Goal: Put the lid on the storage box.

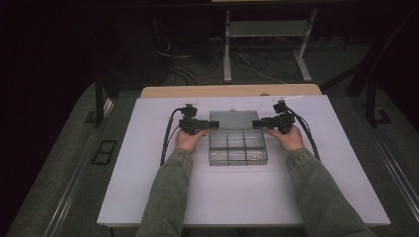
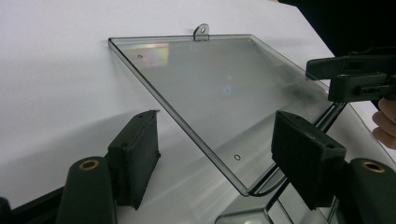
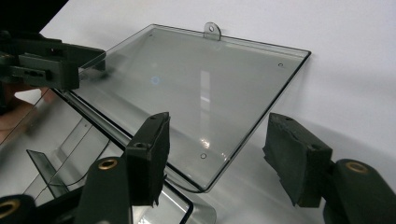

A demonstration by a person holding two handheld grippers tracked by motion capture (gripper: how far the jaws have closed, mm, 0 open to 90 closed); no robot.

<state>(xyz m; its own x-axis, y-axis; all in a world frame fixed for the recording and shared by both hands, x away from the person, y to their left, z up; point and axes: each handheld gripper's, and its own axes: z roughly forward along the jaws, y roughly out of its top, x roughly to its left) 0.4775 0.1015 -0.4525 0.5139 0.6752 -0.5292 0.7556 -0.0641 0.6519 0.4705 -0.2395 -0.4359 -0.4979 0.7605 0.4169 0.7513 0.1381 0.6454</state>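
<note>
Scene: white table [image 1: 148, 197], one clear plastic compartment box [image 1: 237, 146] at centre, a bit toward the far half. Person's forearms come in from the near edge.

Box: base w/ dividers sits flat on table; small items in near-right compartment, too small to ID.

Lid: lid [image 2: 219, 93] swung open and lying back on the far side of the base, hinged along the base's far edge. Hang tab at its far edge. Seen also in right gripper view [image 3: 196, 88].

Left tongs: left tongs [image 1: 210, 124] at lid's left edge, near the hinge corner. Jaws part-open; lid edge passes between the pads [image 2: 135, 154], but gap visible both sides, so no grip as far as I can tell.

Right tongs: right tongs [image 1: 257, 123] at lid's right edge, mirror pose. Jaws part-open, lid's corner between the pads [image 3: 294, 158], daylight on both sides. Nothing held.

Done so far (judgement): lid is open, both tongs lined up on opposite lid edges.

Left to do (judgement): pads not yet pressing. Looks like next step = pinch both edges, then swing lid toward near side to close box. Latching not begun.

Risk: thin slick lid could slip if only one side bites.
</note>
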